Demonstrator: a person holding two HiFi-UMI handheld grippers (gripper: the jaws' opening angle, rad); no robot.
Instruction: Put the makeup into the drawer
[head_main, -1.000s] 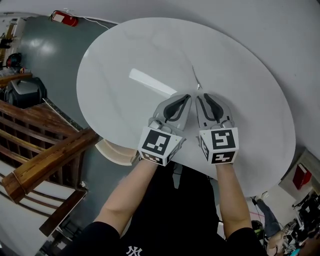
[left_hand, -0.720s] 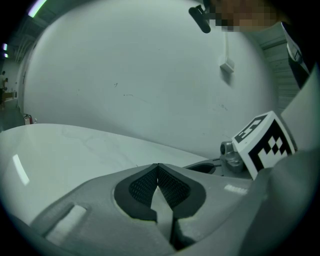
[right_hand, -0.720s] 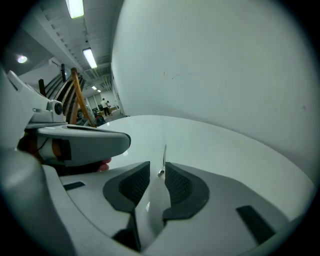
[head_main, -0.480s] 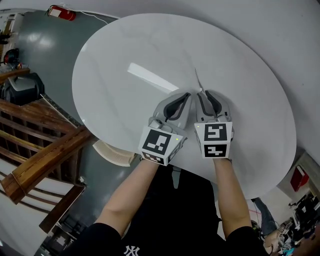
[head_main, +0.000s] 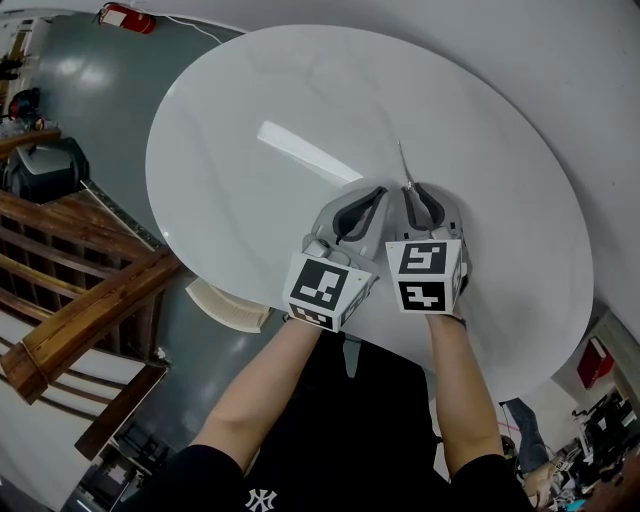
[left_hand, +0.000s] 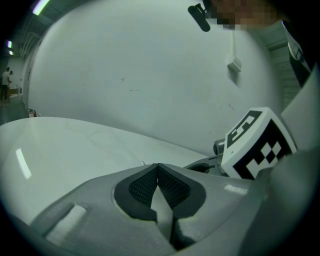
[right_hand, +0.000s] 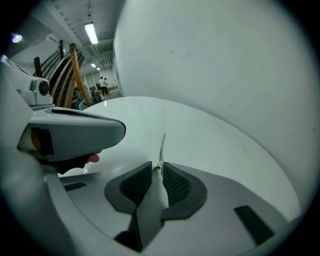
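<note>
Together, two bare forearms reach up from the lower edge of the head view and hold both grippers side by side, pointing away from the person above the near part of the round white worktop. On the left, the left gripper has its jaws clenched tip to tip on nothing. Just beside it, the right gripper pinches a thin silvery tool, whose point sticks out beyond the jaws over the worktop. Its rear end is buried between the jaws, and it is too slender to tell what kind of tool it is.
</note>
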